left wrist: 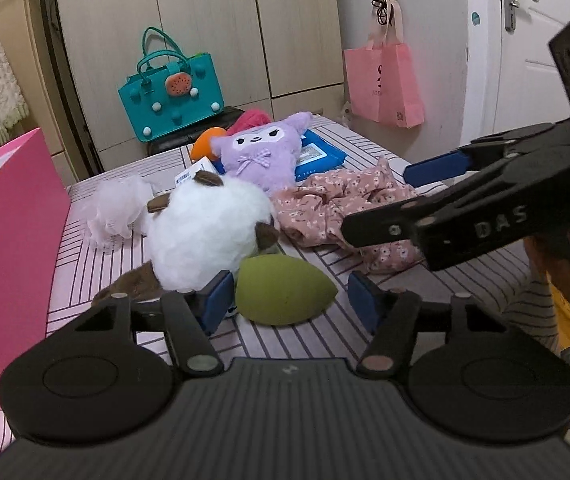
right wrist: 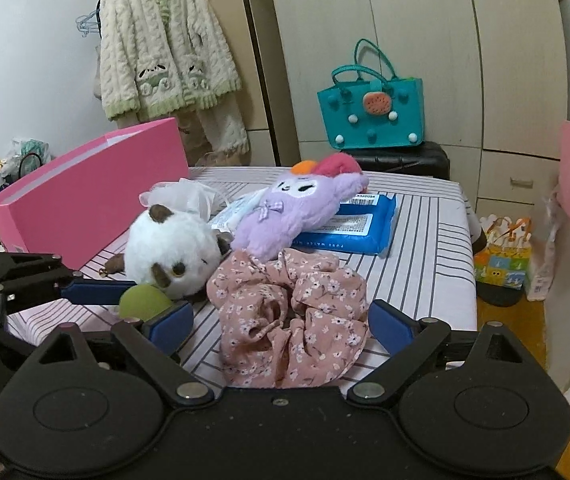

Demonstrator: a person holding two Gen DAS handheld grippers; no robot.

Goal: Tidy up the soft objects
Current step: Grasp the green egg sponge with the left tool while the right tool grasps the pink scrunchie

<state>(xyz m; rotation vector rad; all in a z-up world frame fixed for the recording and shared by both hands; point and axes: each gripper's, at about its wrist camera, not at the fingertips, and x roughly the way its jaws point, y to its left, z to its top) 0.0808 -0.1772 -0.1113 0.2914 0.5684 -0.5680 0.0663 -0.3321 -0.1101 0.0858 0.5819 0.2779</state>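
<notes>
1. Because the left gripper [left wrist: 285, 296] is spread wide with the green sponge [left wrist: 283, 292] lying loose between its fingers on the striped table [left wrist: 285, 340], the sponge could be squeezed out sideways if closed off-centre.
2. The white plush [left wrist: 209, 232], touching the sponge, might be caught by the left finger.
3. The right gripper [right wrist: 281, 320] is likewise wide open, nothing held, around the floral scrunchie [right wrist: 289, 312]; only a fold might be pinched.
4. The pink box [right wrist: 85, 196] stands well apart; items could be dropped underway.
</notes>
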